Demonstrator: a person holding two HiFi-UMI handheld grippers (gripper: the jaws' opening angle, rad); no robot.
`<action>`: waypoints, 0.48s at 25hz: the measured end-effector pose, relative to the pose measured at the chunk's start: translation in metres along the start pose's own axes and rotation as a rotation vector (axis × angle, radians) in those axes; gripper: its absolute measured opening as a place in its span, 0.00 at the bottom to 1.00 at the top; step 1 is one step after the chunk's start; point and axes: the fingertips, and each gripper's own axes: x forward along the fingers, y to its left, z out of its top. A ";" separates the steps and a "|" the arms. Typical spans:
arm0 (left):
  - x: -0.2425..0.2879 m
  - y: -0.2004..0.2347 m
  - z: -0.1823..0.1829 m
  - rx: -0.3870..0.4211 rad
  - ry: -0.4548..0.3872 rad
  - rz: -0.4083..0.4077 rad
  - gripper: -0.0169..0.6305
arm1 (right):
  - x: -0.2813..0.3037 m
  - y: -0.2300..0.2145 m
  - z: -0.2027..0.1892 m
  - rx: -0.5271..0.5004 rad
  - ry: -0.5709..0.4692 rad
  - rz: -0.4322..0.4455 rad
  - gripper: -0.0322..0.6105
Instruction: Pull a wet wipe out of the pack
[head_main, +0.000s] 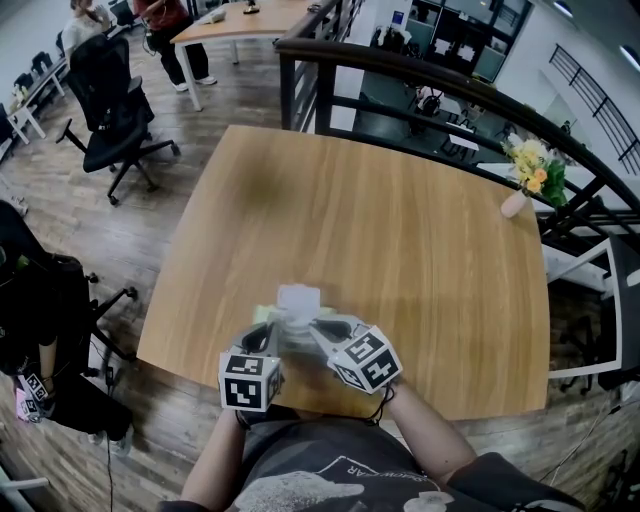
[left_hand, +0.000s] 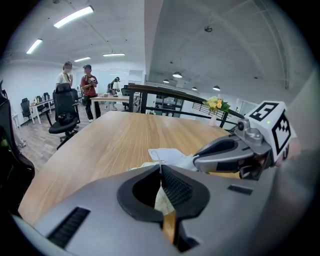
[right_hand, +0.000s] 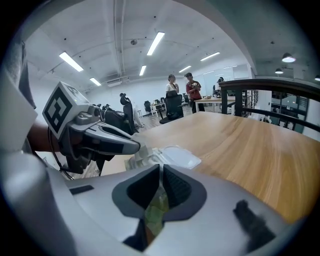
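Left tool (left_hand: 161, 169) with jaws fully together, its tip at the pack (head_main: 266, 308), right tool (right_hand: 161, 170) just beside it, jaws nearly closed and pinching the pack's pale green top, open lid (head_main: 298, 298) just beyond both tips, all at the table (head_main: 400, 220) edge

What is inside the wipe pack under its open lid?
The lid is flipped open, crumpled white material beside it. The left gripper and right gripper, closed on the pack, cover the opening and contents.

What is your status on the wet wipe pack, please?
Left gripper shut at the pack. Right gripper shut, apparently on a wipe at the open lid. Wipe not out yet. Nothing in the way.
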 end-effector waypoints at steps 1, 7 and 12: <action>0.000 0.000 0.000 -0.001 -0.001 0.001 0.05 | 0.000 0.000 -0.001 0.002 0.000 0.005 0.11; 0.001 0.001 -0.001 -0.005 0.001 0.006 0.05 | 0.000 -0.001 -0.006 0.005 0.010 0.019 0.10; 0.001 0.002 -0.001 -0.017 -0.005 0.019 0.05 | -0.003 -0.004 -0.008 0.005 0.013 0.020 0.09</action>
